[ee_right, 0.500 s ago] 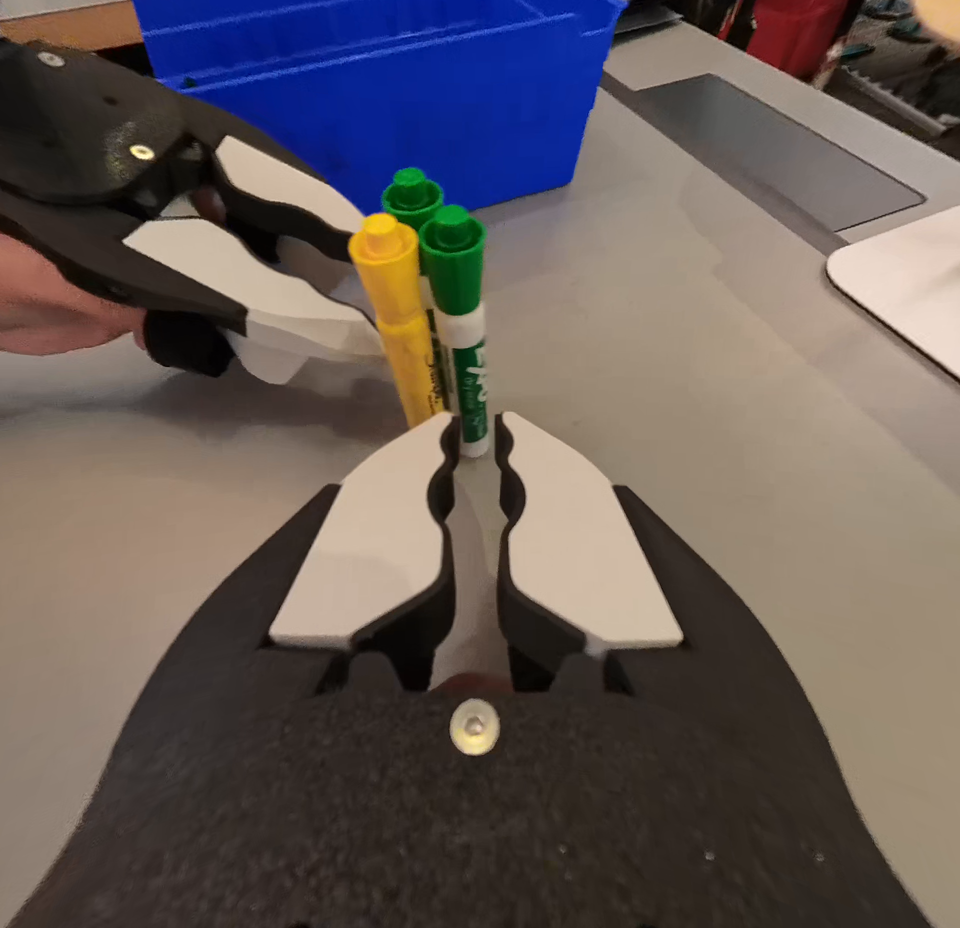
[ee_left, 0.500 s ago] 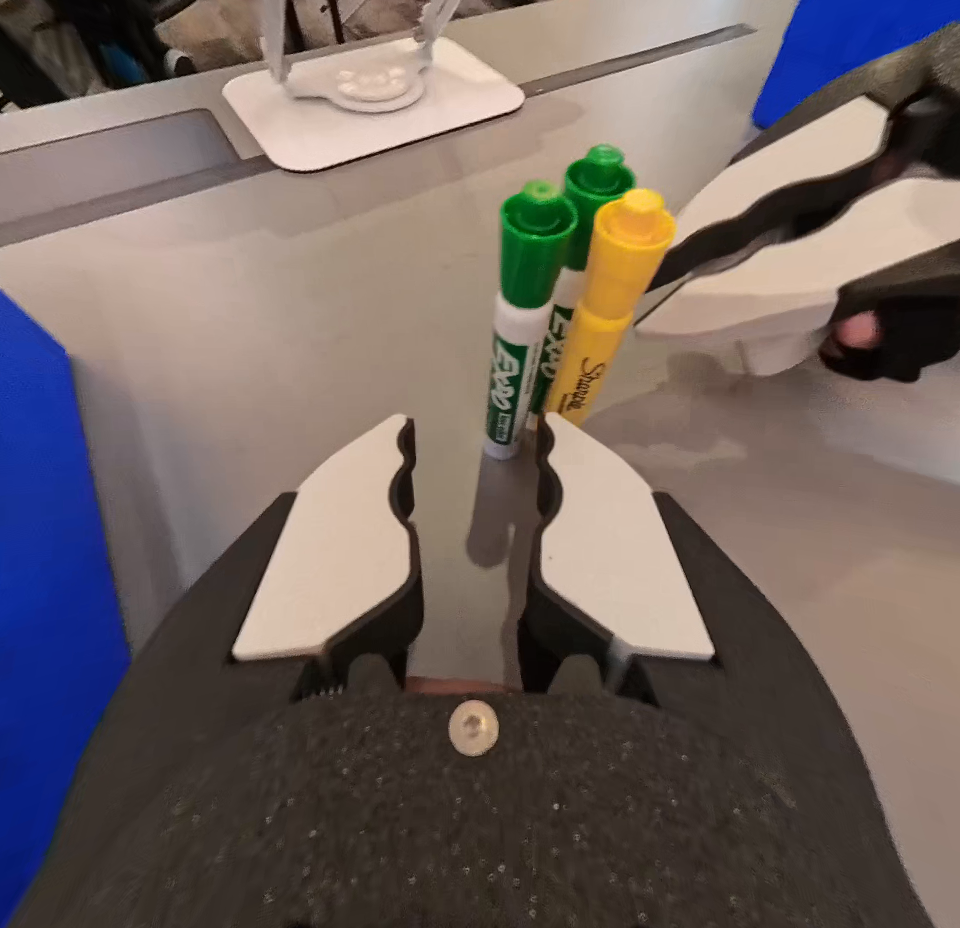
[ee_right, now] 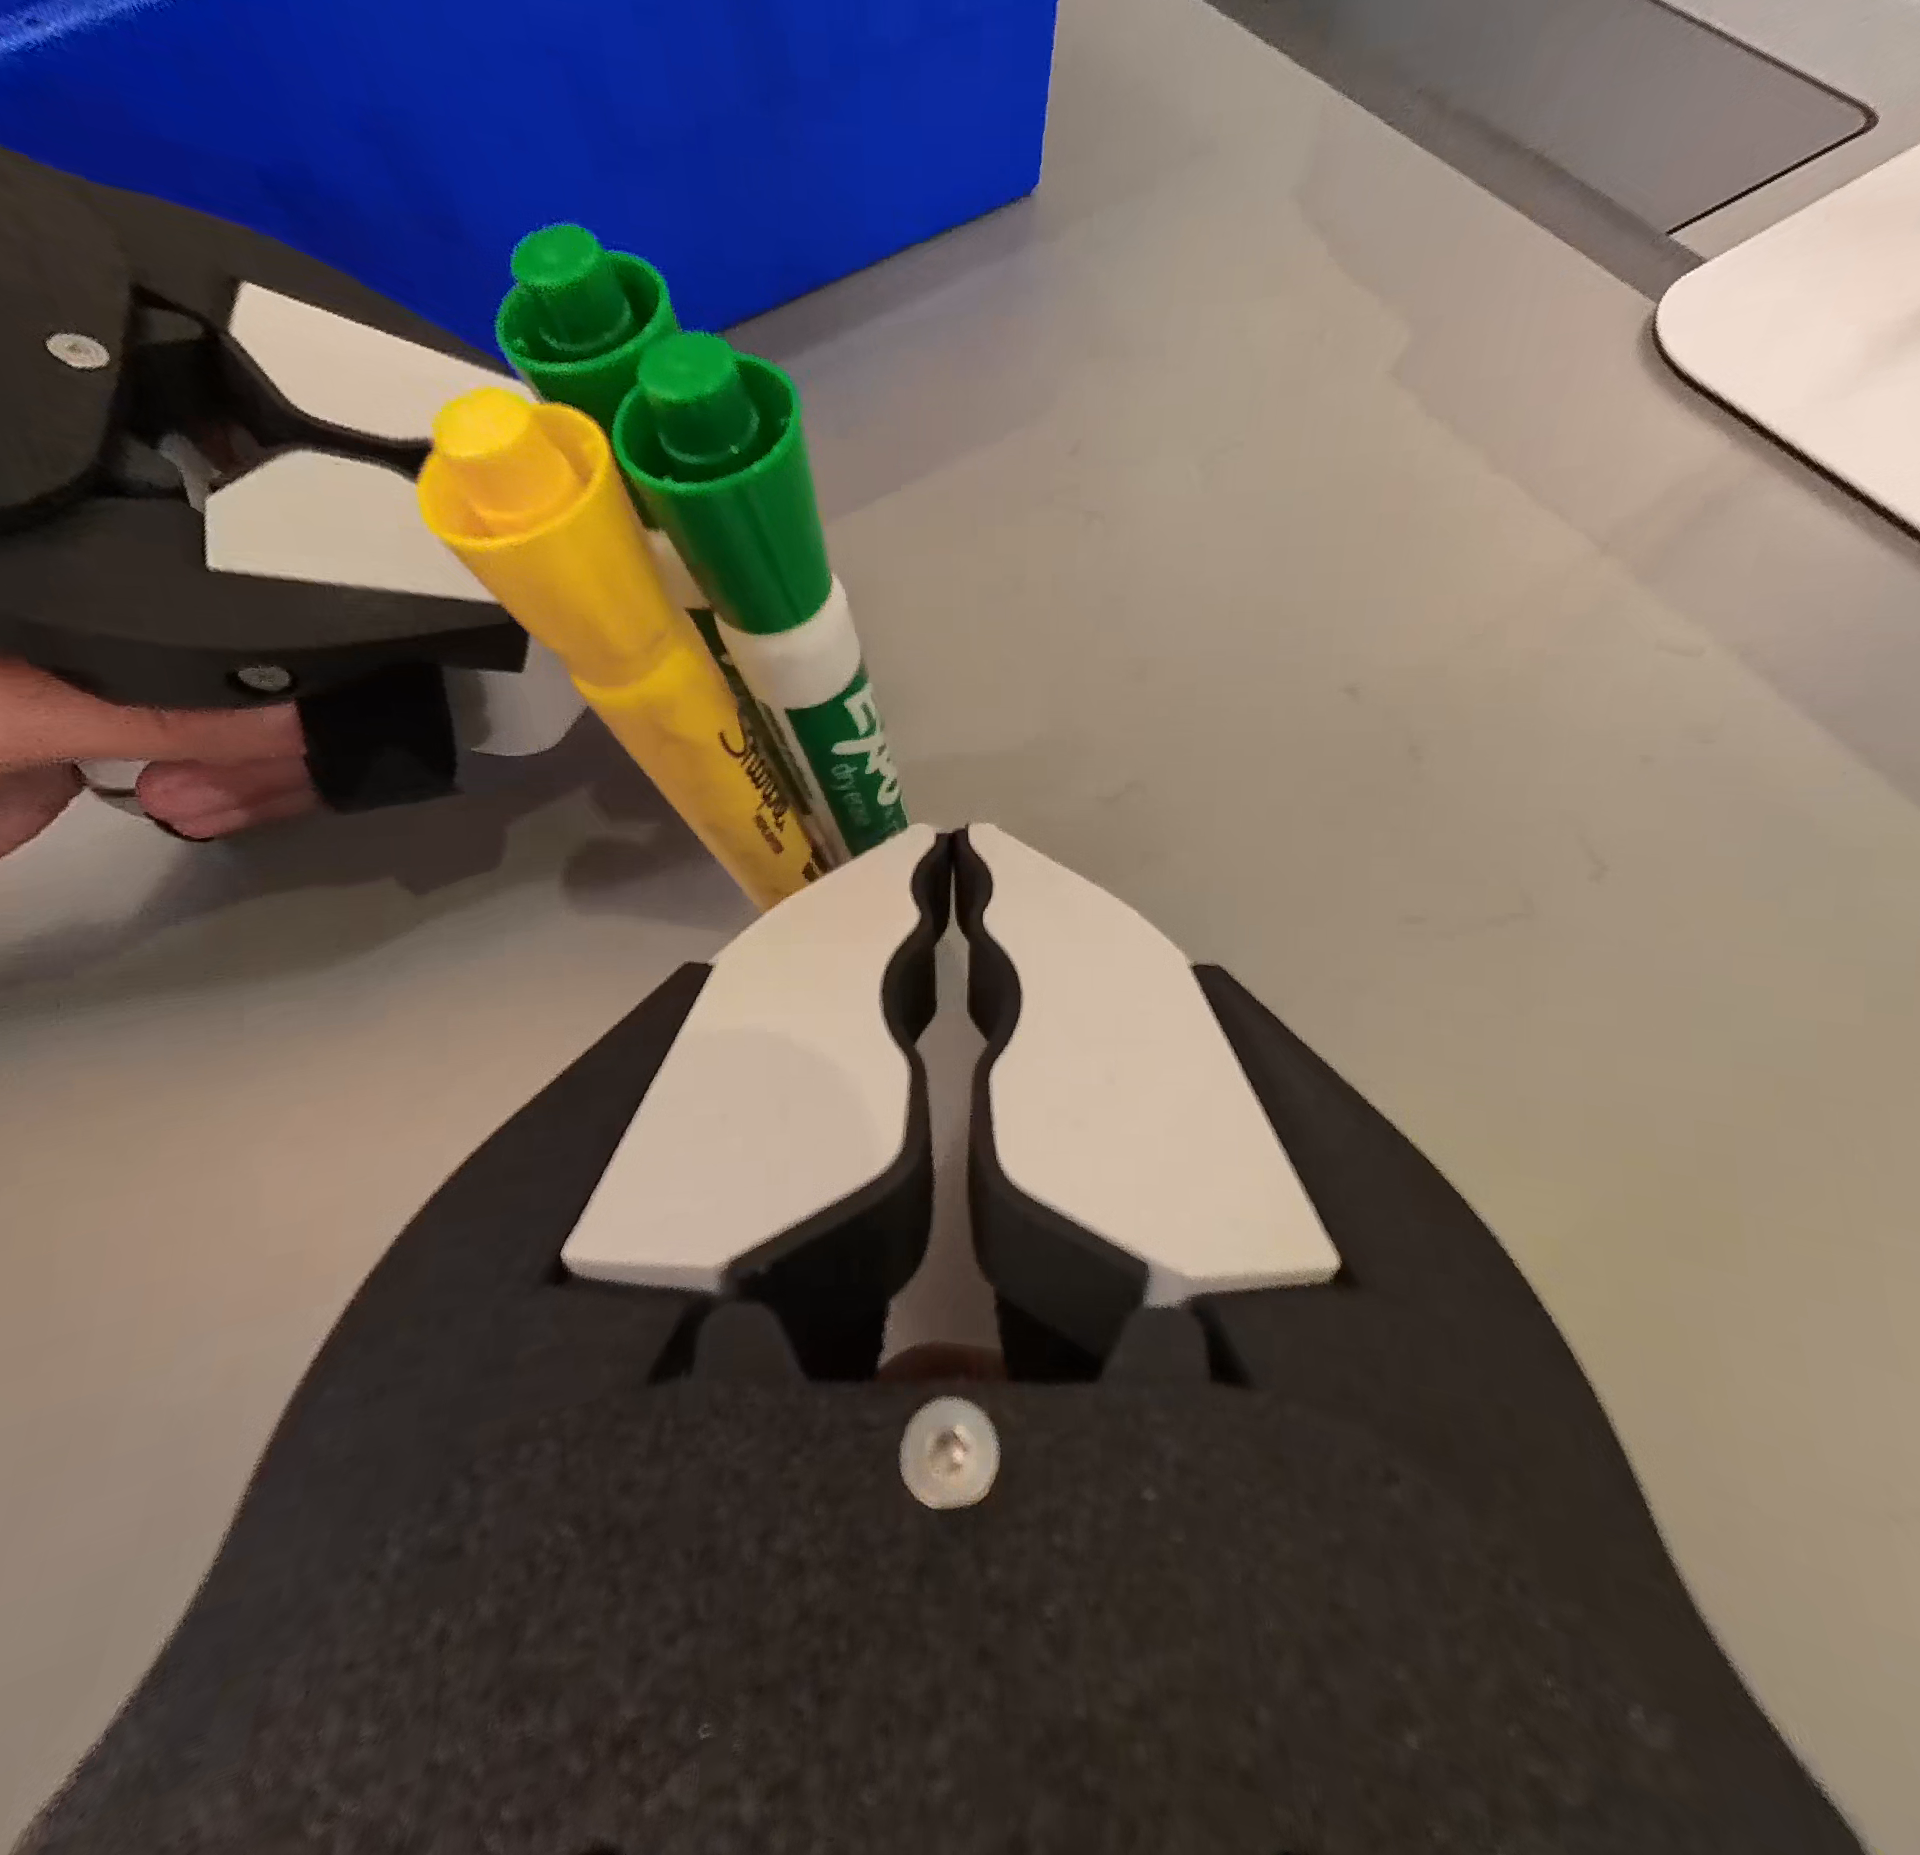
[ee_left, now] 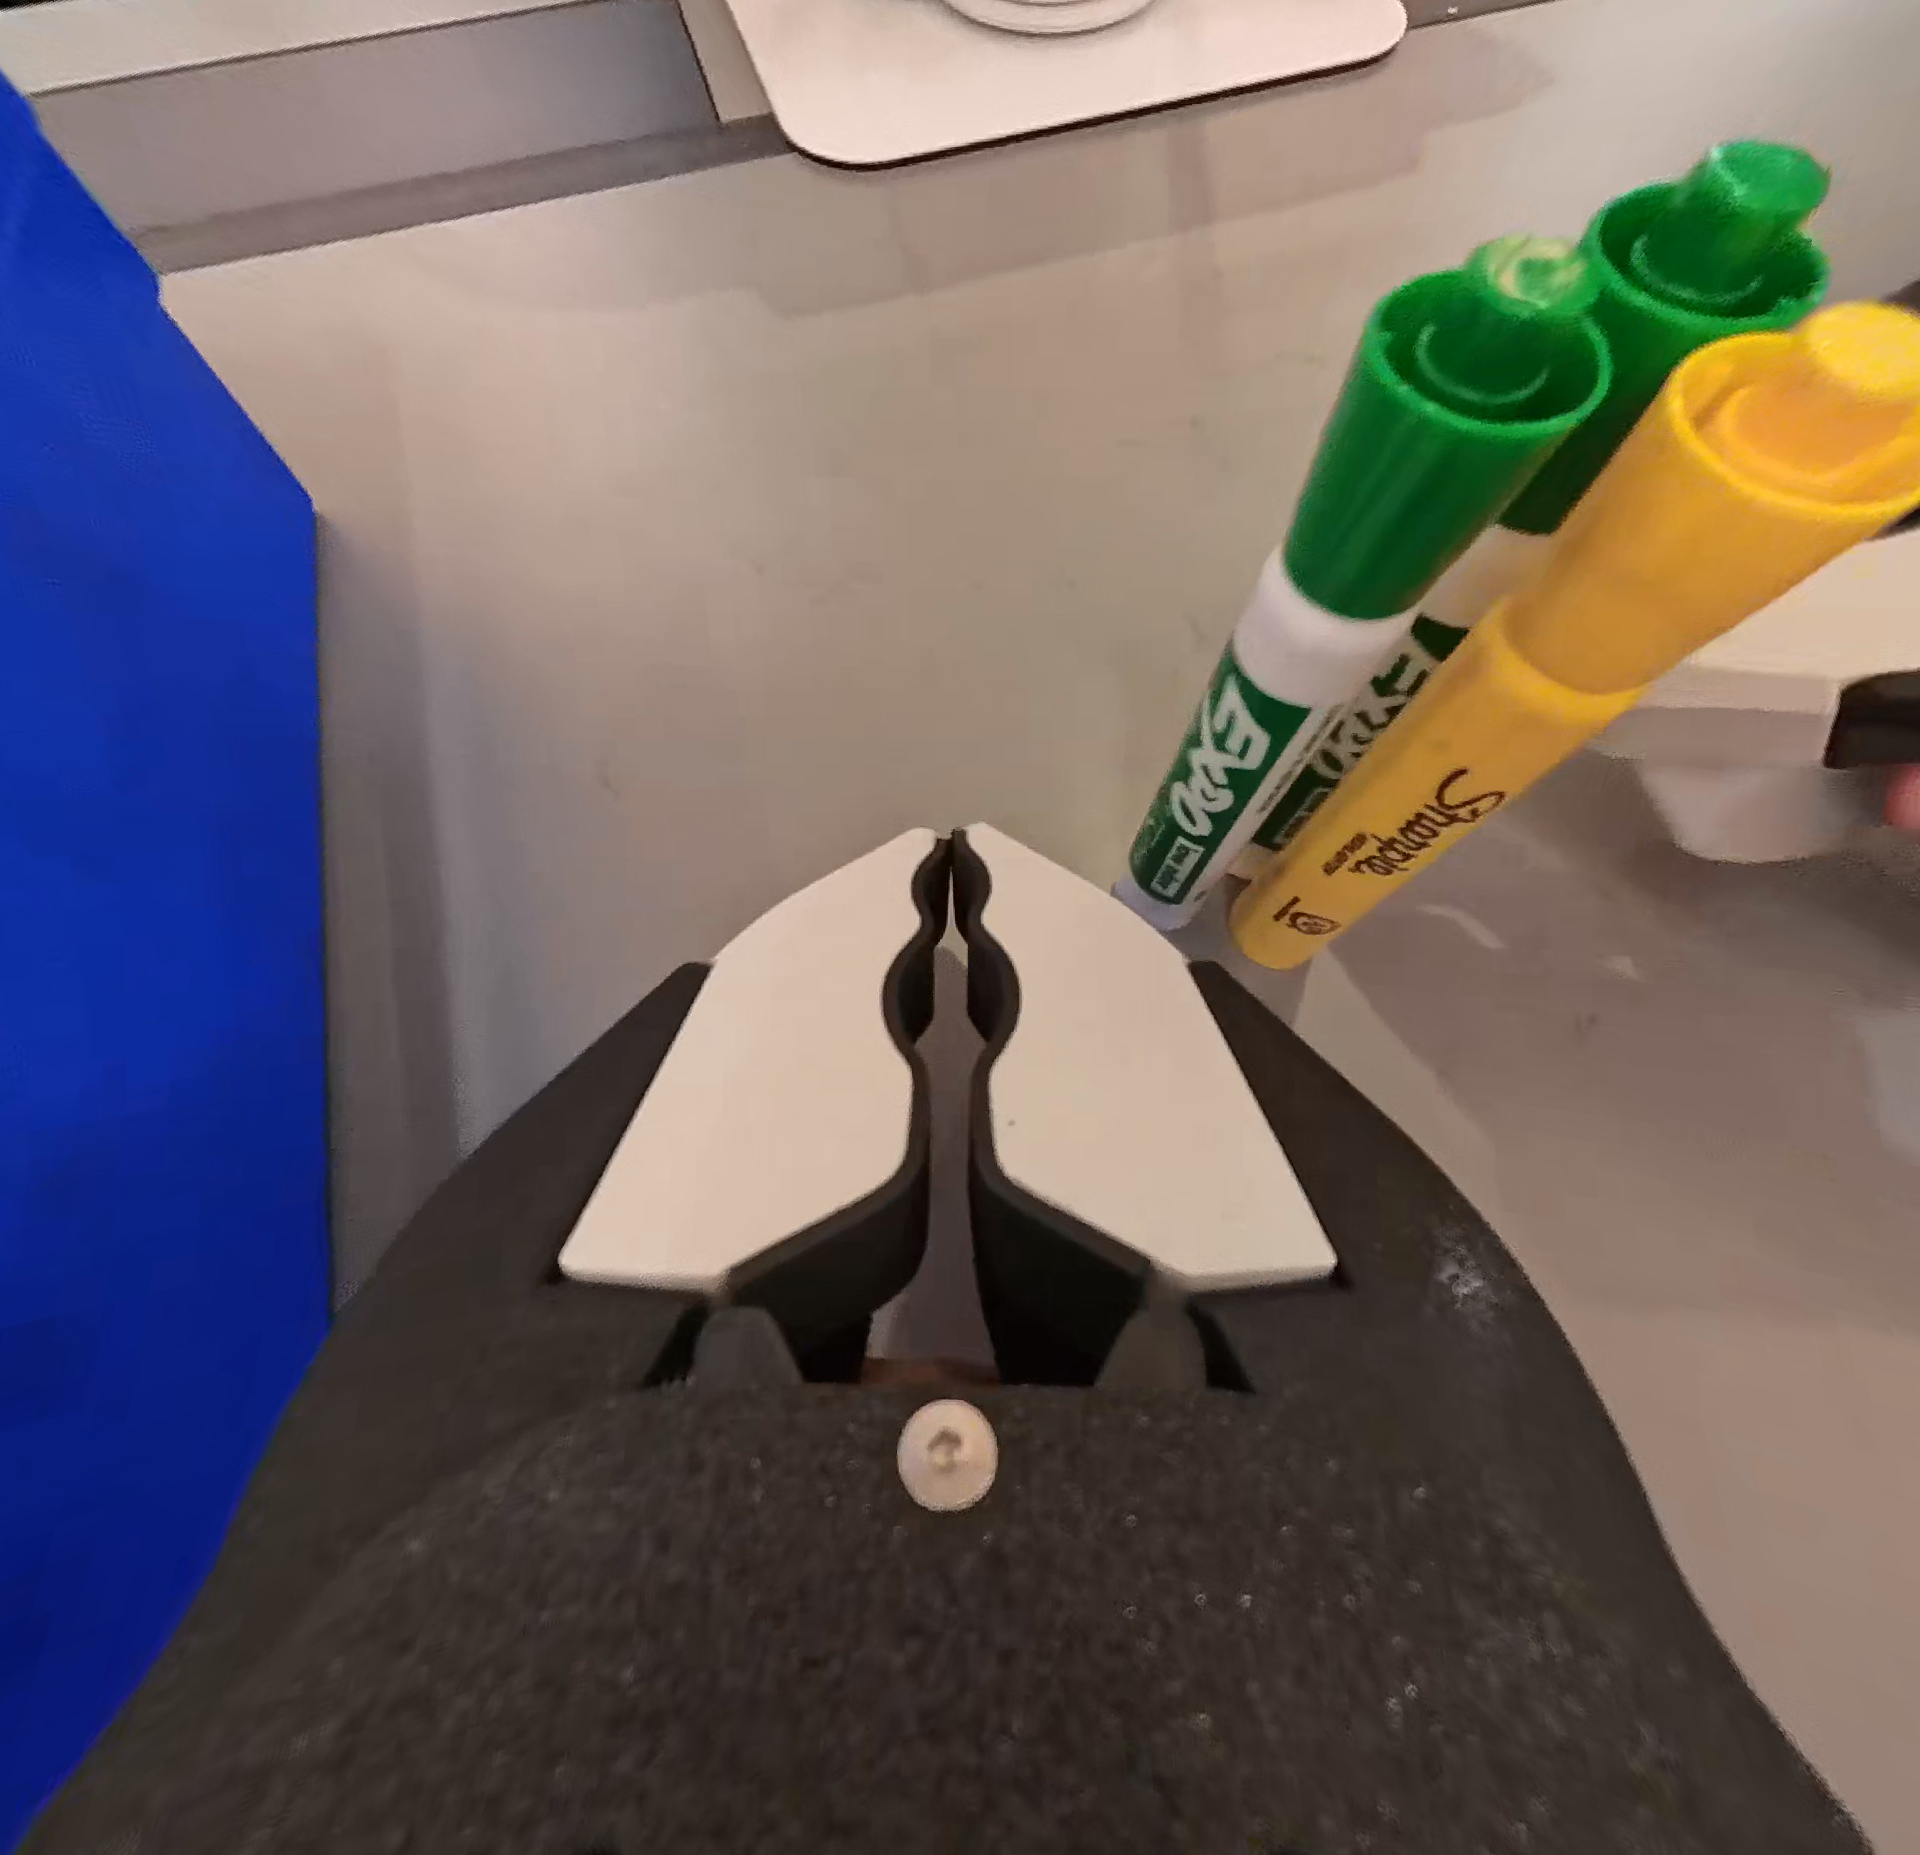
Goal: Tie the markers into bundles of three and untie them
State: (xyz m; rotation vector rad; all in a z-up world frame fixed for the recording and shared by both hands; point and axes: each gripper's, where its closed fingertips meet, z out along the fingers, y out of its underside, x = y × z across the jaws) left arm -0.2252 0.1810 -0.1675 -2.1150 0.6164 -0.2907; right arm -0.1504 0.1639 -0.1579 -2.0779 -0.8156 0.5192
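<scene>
- The three markers stood bunched on the grey table (ee_left: 727, 579), caps up and leaning together: a yellow marker (ee_right: 613, 642) and two green markers (ee_right: 769, 579), their barrels touching.
- I could make out no band or tie around them; their lower ends were hidden behind the right gripper (ee_right: 954, 837).
- The right gripper's fingers were pressed together, with nothing visible between them, the tips right at the foot of the bunch.
- The left gripper (ee_left: 954, 860) was likewise pressed closed and empty-looking, its tip just beside the markers' bases. From the other side it seemed to rest against the yellow cap, though I could not be sure of contact.
- A blue bin (ee_right: 520, 91) sat behind the bunch, and a white pad (ee_left: 1039, 91) lay farther off.
- I judged the markers light, stiff and smooth-sided: easy to lift, but apt to slide past each other or topple if nudged near the caps.
- The best hold looked to be mid-barrel, across all three at once, below the wider caps.
</scene>
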